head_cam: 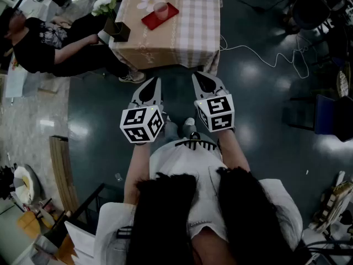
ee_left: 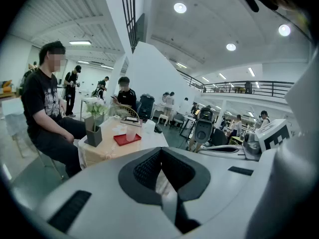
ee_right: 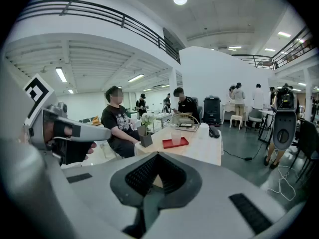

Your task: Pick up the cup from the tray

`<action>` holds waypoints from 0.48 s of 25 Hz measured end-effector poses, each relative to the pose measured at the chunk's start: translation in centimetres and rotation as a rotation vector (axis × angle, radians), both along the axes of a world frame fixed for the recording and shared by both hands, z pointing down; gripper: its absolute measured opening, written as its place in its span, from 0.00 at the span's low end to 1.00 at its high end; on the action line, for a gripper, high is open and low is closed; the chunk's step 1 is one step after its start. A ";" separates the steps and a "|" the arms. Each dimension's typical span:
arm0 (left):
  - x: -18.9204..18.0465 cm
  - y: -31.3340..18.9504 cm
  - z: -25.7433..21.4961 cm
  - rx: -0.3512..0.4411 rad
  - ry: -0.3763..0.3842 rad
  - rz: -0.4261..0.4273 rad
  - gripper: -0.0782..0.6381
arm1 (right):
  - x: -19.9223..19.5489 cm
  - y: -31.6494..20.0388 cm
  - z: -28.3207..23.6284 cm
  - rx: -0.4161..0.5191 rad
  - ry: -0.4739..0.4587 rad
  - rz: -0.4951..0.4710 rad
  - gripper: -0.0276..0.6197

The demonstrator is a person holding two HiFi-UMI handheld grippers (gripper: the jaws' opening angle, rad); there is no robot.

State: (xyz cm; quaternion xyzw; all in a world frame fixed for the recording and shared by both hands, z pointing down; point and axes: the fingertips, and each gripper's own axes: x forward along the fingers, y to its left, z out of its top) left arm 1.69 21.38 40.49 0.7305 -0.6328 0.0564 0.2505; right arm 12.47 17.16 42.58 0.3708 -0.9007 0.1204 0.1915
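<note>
A translucent cup [head_cam: 160,9] stands on a red tray [head_cam: 165,19] on the checked tablecloth of a table [head_cam: 190,43] far ahead of me. Both grippers hang over the dark floor, well short of the table. The left gripper [head_cam: 150,91] and the right gripper [head_cam: 206,83] are side by side, each shut with nothing between the jaws. The left gripper view shows the cup [ee_left: 131,133] and tray [ee_left: 125,140] beyond its shut jaws. In the right gripper view the cup [ee_right: 176,135] sits on the tray [ee_right: 175,143] in the distance.
A seated person in black [head_cam: 52,46] is at the table's left side. A dark planter with white flowers [head_cam: 114,24] stands on the near left corner. A white cable [head_cam: 259,54] runs across the floor at right. Chairs [head_cam: 325,115] and clutter line the edges.
</note>
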 end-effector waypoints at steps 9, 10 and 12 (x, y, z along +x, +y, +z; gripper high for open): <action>1.1 -0.3 0.0 0.004 -0.002 -0.004 0.12 | 1.0 -0.1 0.3 -0.001 0.008 -0.005 0.05; 1.2 -0.3 0.1 0.003 0.000 -0.005 0.12 | 1.1 -0.1 0.4 -0.002 0.009 -0.005 0.05; 1.5 -0.3 0.2 0.001 0.001 -0.008 0.12 | 1.5 -0.2 0.6 -0.008 0.009 -0.005 0.05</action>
